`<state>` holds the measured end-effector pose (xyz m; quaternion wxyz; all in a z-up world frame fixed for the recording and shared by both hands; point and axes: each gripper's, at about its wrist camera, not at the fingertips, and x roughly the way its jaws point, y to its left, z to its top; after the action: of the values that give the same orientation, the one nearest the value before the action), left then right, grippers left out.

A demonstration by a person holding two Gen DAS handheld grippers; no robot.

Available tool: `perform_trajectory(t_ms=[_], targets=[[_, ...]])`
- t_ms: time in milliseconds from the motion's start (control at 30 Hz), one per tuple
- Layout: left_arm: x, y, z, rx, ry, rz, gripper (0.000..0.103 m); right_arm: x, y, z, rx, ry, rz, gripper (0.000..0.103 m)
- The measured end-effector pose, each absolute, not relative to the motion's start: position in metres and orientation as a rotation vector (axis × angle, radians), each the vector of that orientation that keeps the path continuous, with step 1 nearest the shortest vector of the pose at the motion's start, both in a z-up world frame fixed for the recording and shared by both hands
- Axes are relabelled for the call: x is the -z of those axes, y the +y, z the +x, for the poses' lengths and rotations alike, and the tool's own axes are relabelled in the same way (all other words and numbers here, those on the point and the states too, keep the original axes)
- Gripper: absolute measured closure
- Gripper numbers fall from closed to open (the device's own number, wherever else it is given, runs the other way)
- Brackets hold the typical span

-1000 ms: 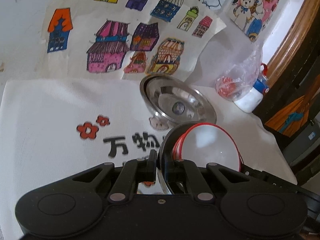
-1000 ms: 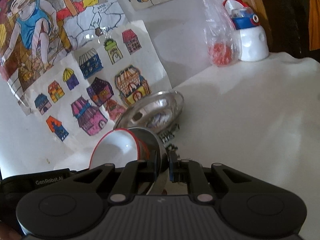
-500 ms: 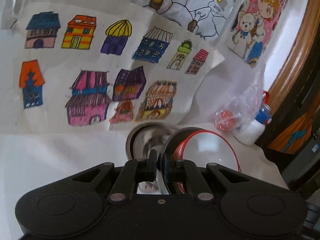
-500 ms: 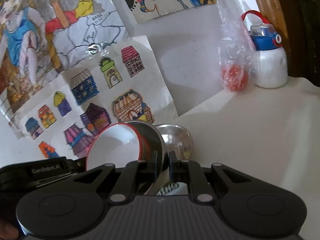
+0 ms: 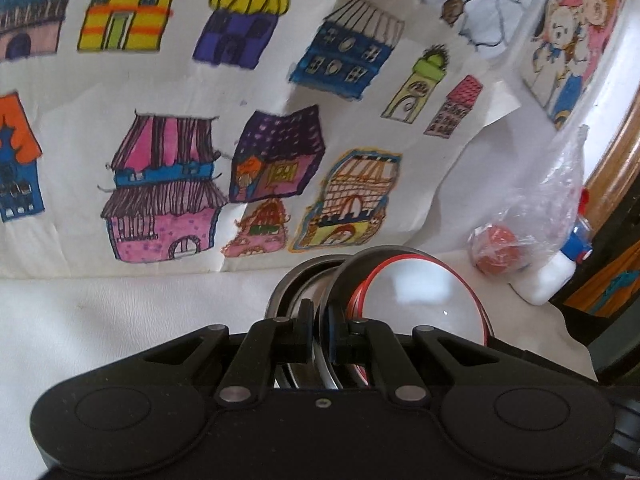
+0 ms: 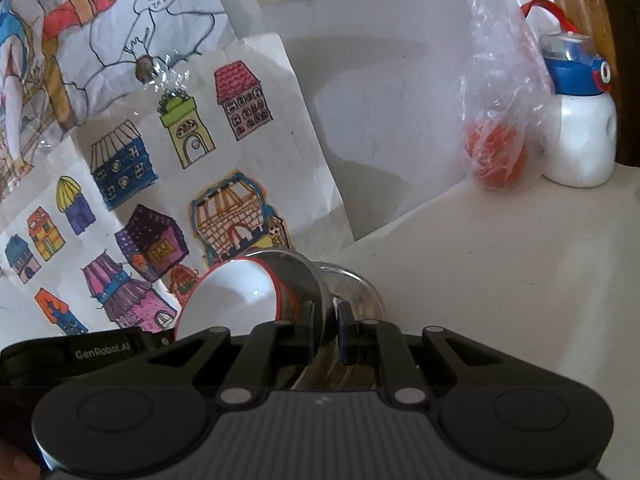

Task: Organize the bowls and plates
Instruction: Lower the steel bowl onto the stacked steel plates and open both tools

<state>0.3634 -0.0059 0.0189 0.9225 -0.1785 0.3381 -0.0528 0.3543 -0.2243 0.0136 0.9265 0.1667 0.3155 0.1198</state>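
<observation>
I hold a steel bowl tilted on edge, with a white red-rimmed bowl nested inside it. My left gripper is shut on its near rim. From the other side, my right gripper is shut on the same steel bowl, and the white bowl faces left there. A second steel bowl sits on the white cloth just behind the held one, mostly hidden by it; in the right wrist view this second bowl peeks out to the right.
Children's drawings of houses hang on the wall right behind the bowls. A clear plastic bag with something red and a white bottle with a blue lid stand at the back right. The white tablecloth spreads to the right.
Both grippers have carried the nested bowls forward toward the wall. The steel bowl on the table, earlier well ahead, now lies close behind the held one and is mostly covered.
</observation>
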Motion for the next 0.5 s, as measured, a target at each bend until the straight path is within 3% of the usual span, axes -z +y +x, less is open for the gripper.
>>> perform_trajectory(t_ms=[500], targets=[[-0.0085,-0.0015,0.3717,0.121,0.71,-0.418,0.097,-0.0109,-0.2293,0.3574,-0.254,0.631,0.37,0.088]])
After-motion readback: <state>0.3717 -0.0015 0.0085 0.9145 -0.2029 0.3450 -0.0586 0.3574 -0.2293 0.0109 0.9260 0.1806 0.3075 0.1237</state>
